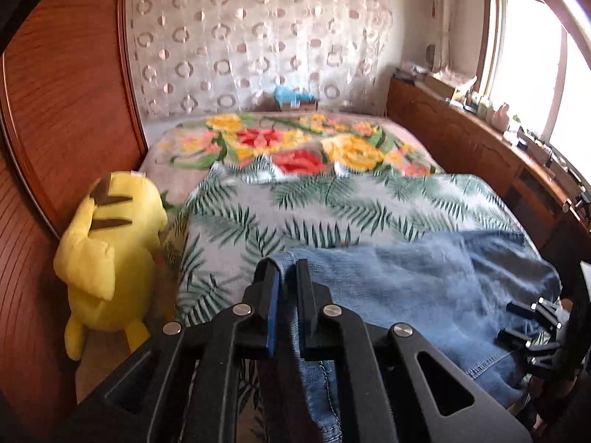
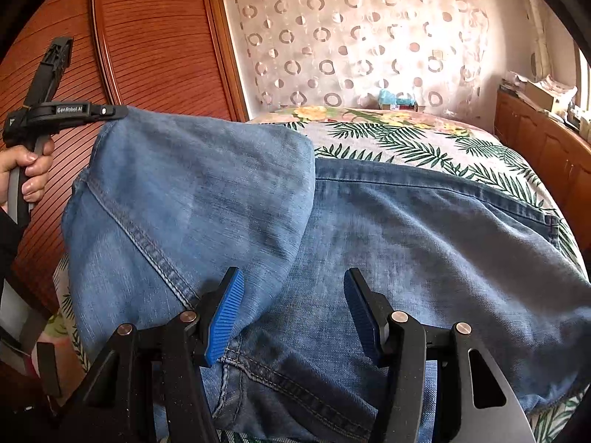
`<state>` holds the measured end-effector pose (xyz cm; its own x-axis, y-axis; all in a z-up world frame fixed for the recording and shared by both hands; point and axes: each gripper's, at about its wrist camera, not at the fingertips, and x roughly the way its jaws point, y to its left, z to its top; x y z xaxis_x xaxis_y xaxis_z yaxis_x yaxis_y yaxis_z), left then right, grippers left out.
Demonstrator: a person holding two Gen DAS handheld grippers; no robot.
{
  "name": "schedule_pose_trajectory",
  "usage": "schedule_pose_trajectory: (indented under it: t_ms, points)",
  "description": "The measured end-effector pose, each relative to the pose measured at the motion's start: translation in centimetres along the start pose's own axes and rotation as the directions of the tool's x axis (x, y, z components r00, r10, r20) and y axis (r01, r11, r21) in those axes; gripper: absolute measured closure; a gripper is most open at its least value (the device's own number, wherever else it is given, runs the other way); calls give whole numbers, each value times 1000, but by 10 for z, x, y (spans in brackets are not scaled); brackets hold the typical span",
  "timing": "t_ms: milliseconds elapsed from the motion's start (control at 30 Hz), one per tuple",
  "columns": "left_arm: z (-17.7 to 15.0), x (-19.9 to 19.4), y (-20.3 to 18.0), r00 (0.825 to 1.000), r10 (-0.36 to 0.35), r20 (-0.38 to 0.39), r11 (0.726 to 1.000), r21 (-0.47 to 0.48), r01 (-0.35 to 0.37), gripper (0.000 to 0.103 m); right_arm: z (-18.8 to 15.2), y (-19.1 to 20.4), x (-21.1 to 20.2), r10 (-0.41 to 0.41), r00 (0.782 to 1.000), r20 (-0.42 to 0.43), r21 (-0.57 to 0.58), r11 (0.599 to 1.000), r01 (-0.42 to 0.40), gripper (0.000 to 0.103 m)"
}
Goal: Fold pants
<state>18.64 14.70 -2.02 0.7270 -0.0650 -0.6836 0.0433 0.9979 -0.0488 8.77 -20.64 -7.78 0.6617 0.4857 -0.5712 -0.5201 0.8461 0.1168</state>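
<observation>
Both pant legs' ends hide below the jeans [image 2: 424, 229], out of frame.

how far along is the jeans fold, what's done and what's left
Done: the jeans lie spread on the palm-print cover of the bed. In hand: the left gripper is shut on a denim edge, with that leg end raised above the rest. The right gripper hangs open over the denim, gripping nothing. Left: lay that end down and finish the remaining folds.
</observation>
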Motion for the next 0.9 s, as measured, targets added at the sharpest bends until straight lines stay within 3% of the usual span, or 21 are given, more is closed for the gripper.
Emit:
schedule_pose_trajectory:
  t_ms: [167, 400, 633, 900]
  points:
    - [-24, 3, -1, 999, -39, -25, 999, 1, 39, 56, 0, 0, 0, -1, 1000, -1, -1, 1000, 1, 45]
    - [-63, -7, -13, 999, -43, -29, 999, -6, 43, 55, 1, -1, 2, 0, 1000, -9, -2, 1000, 0, 45]
    - [-84, -22, -43, 994, -106, 5, 994, 0, 106, 55, 5, -2, 1, -7, 1000, -26, -11, 1000, 7, 45]
    - [-95, -30, -83, 991, -77, 110, 997, 14, 76, 55, 0, -21, -36, -54, 998, 16, -15, 998, 54, 45]
